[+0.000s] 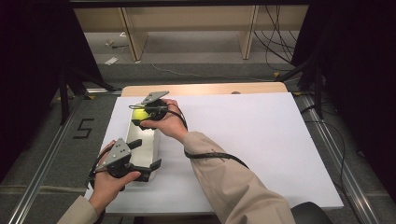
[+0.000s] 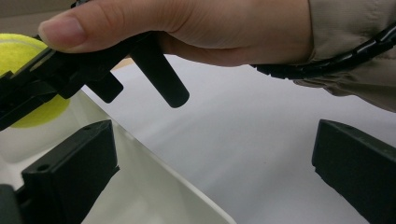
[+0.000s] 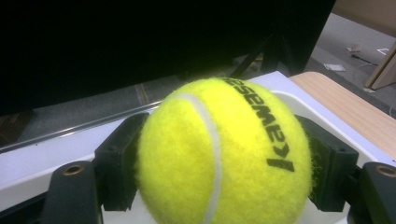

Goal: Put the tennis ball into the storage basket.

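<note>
Transfer step, ball over bin. The right claw (image 3: 219, 186) grips a fuzzy yellow-green tennis ball (image 3: 219, 154) between both black pads, held at the far end of a long white rectangular plastic bin (image 1: 152, 144), left of centre in the high view. The left claw (image 1: 140, 161), jaws spread wide and holding nothing, straddles the bin's near wall on the white-covered counter (image 1: 252, 140). Judged next: lower the ball inside, then part the pads.
</note>
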Demonstrator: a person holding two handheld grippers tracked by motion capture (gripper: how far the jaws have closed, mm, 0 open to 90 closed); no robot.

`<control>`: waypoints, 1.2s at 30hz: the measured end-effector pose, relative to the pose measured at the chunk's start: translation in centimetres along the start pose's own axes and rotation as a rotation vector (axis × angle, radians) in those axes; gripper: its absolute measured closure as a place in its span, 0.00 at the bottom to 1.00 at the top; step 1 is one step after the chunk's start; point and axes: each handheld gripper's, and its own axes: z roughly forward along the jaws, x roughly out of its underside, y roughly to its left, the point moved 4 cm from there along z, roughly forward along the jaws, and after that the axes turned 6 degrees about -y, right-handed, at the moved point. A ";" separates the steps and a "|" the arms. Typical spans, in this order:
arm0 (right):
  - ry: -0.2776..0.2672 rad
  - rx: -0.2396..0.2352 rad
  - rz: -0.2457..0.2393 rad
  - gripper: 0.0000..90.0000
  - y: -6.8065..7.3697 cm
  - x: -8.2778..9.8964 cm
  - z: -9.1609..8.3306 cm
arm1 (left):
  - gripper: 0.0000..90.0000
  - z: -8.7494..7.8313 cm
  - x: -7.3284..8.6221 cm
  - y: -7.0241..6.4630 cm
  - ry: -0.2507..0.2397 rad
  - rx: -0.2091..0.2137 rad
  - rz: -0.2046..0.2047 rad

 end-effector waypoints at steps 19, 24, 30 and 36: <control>0.026 -0.011 -0.002 0.30 0.0 0.6 0.4 | 0.00 0.0 0.0 0.0 0.000 0.000 0.001; 0.033 -0.016 -0.002 0.30 0.1 0.7 0.5 | 0.00 0.0 0.0 0.0 -0.001 -0.001 0.000; 0.034 -0.018 0.000 0.30 0.2 0.7 0.6 | 0.00 0.0 0.0 0.0 -0.002 0.000 0.000; 0.040 -0.018 0.002 0.30 0.1 0.8 0.6 | 0.00 0.0 0.0 0.0 -0.002 0.000 0.000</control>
